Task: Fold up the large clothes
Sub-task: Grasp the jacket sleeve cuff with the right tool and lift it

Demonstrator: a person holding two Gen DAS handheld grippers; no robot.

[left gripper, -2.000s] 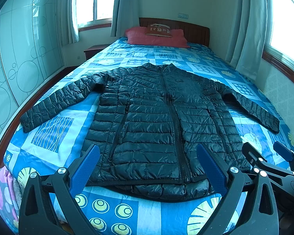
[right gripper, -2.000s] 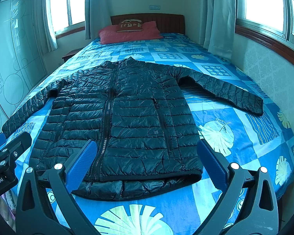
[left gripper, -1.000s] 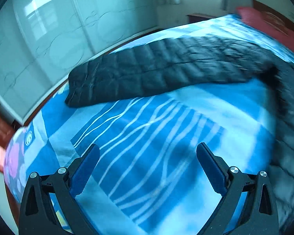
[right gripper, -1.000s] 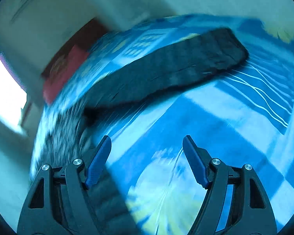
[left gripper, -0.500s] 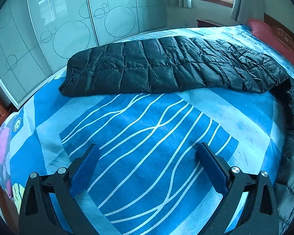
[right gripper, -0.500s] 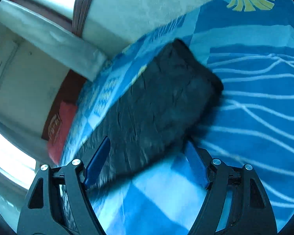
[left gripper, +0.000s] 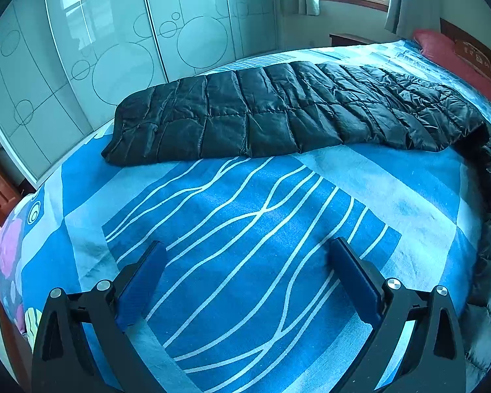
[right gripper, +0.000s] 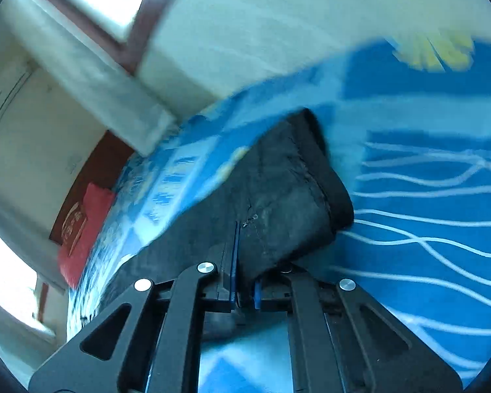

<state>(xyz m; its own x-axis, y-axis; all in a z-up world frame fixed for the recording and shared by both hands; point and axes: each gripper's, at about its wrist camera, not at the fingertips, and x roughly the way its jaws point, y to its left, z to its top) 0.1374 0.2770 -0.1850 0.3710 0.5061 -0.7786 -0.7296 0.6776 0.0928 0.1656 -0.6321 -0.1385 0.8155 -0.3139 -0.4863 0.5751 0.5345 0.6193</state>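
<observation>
My right claw (right gripper: 244, 290) grips the cuff end of the black quilted puffer jacket (left gripper: 278, 114), spread on the blue patterned bed (left gripper: 262, 229). My left claw (left gripper: 245, 271) gapes wide, its sleeve lying at twelve o'clock.

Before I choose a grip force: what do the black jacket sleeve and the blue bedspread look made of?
Jacket sleeve: looks like thin glossy synthetic shell, probably nylon or polyester, with puffy quilted filling; stitched panels and sheen show it. The right gripper is shut on the other sleeve. Bedspread: matte woven printed fabric, possibly cotton.
</observation>
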